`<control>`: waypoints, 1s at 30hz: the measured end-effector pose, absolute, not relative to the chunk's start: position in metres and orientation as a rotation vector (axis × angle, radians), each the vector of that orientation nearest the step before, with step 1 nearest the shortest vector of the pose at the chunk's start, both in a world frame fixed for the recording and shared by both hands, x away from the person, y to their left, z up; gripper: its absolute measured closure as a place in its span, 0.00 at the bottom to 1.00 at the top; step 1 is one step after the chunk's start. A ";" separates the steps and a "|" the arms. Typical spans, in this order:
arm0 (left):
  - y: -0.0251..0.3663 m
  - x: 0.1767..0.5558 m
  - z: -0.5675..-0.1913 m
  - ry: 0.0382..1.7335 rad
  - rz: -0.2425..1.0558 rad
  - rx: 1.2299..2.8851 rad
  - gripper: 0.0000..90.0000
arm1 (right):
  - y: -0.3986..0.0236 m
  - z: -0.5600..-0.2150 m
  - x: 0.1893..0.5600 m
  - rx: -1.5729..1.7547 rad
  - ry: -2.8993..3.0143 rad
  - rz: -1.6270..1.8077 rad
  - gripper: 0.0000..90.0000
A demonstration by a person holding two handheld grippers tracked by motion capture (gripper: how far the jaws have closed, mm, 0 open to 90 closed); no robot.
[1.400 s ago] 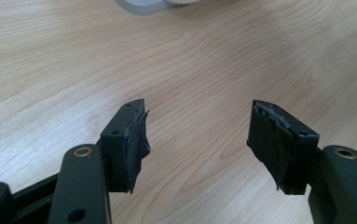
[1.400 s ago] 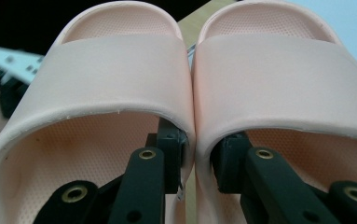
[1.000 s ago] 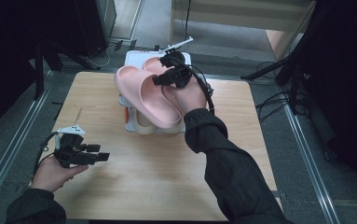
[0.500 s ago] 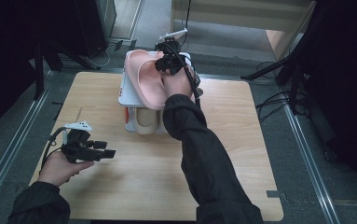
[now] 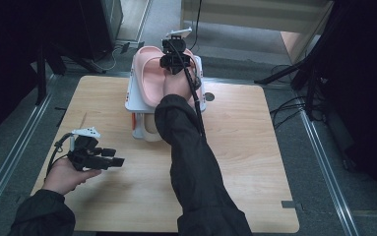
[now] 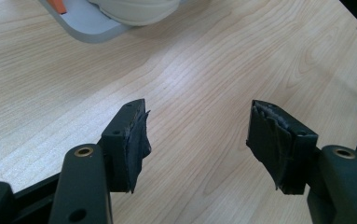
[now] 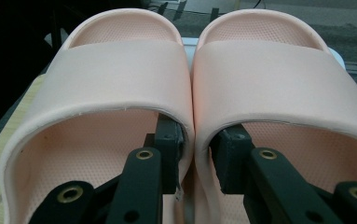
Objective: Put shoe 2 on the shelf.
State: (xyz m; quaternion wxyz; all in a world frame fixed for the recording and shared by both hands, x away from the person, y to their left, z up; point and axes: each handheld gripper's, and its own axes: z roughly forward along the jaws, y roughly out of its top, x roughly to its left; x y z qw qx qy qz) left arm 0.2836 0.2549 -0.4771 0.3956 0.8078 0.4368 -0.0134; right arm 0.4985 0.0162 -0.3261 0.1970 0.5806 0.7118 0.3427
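Pair of pink slide sandals on the top tier of a white shoe rack (image 5: 130, 101) at the far edge of the wooden table (image 5: 255, 162). The right gripper (image 7: 195, 156) has one jaw inside the left sandal (image 7: 97, 98) and one inside the right sandal (image 7: 288, 88), pinching their adjoining inner walls together beneath the straps. The left gripper (image 6: 197, 140) hovers over bare tabletop, near the rack's base, jaws spread wide, holding nothing.
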 end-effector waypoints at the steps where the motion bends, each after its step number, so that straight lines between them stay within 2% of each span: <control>1: 0.255 0.283 -0.477 1.106 -0.032 2.048 0.42 | 0.016 -0.326 0.499 1.626 1.993 0.960 0.83; 8: 0.255 0.284 -0.477 1.104 -0.032 2.048 0.42 | 0.012 -0.325 0.502 1.633 1.968 0.958 0.82; 13: 0.255 0.284 -0.477 1.105 -0.035 2.050 0.42 | 0.015 -0.328 0.502 1.628 1.957 0.967 0.76; 14: 0.255 0.284 -0.477 1.104 -0.035 2.049 0.42 | 0.018 -0.330 0.501 1.613 1.958 0.970 0.72; 30: 0.256 0.284 -0.477 1.112 -0.031 2.042 0.41 | 0.008 -0.329 0.494 1.609 2.003 1.058 0.59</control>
